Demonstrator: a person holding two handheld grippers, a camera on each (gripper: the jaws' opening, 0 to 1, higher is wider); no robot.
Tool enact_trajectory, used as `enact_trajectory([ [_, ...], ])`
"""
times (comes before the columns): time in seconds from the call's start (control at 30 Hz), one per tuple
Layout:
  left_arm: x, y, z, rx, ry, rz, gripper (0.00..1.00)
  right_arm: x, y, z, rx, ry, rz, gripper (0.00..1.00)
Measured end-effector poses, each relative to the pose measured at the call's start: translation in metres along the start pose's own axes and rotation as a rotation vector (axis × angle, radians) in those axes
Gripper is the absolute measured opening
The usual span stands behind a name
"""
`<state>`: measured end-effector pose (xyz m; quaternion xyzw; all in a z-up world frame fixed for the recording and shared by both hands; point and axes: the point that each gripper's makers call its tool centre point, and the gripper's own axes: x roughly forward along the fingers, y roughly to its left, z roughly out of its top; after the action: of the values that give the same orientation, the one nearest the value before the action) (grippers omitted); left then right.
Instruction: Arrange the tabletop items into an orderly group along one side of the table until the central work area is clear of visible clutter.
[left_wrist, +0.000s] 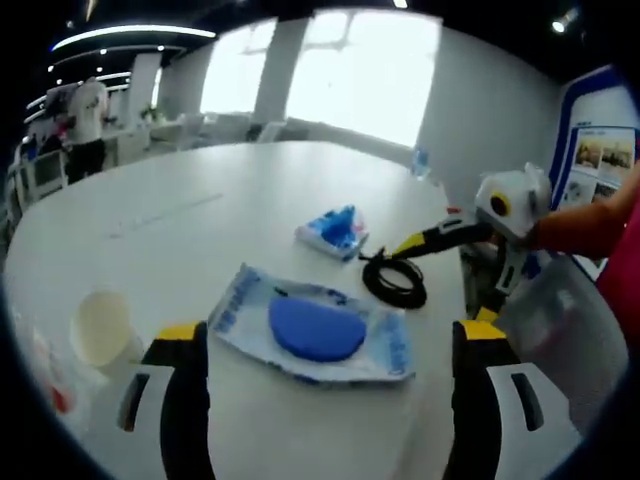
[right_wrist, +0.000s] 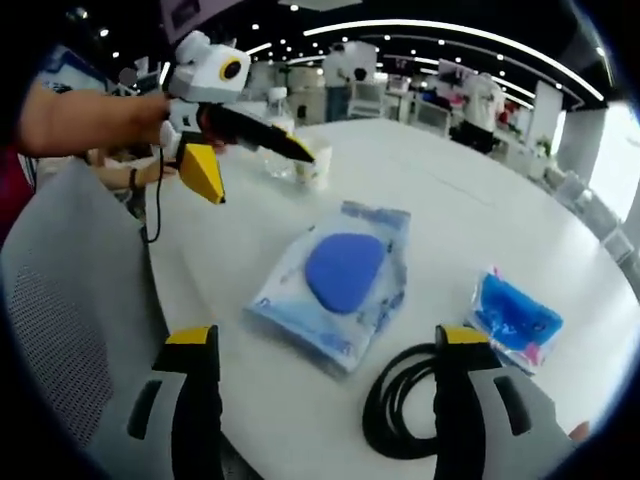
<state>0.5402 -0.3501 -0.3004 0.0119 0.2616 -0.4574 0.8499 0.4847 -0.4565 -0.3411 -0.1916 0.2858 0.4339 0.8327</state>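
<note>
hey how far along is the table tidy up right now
Barely begun. Nothing looks grouped: the blue pad packet, small blue pouch and black cable coil lie spread mid-table, a paper cup apart at the edge. Both the left gripper and right gripper are open, holding nothing. Everything remains to move aside.

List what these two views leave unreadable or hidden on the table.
- Printing on the clear packet with the blue disc: blurred in the left gripper view.
- Small blue packet: contents too blurred to identify in the right gripper view.
- Black cable coil: partly hidden behind the right gripper.
- Bottle: hidden behind the left gripper in the right gripper view.
</note>
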Motion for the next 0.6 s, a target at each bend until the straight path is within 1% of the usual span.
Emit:
enact_trajectory([
  [0.17, 0.013, 0.008, 0.006, 0.011, 0.006, -0.006, 0.97, 0.000, 0.002, -0.001, 0.000, 0.003, 0.003, 0.86],
  [0.5, 0.037, 0.035, 0.010, 0.036, 0.054, -0.006, 0.92, -0.002, 0.004, -0.001, 0.001, 0.006, -0.001, 0.84],
  [0.6, 0.045, 0.043, 0.008, 0.050, 0.077, -0.003, 0.90, -0.003, 0.003, -0.002, 0.008, 0.006, -0.005, 0.84],
])
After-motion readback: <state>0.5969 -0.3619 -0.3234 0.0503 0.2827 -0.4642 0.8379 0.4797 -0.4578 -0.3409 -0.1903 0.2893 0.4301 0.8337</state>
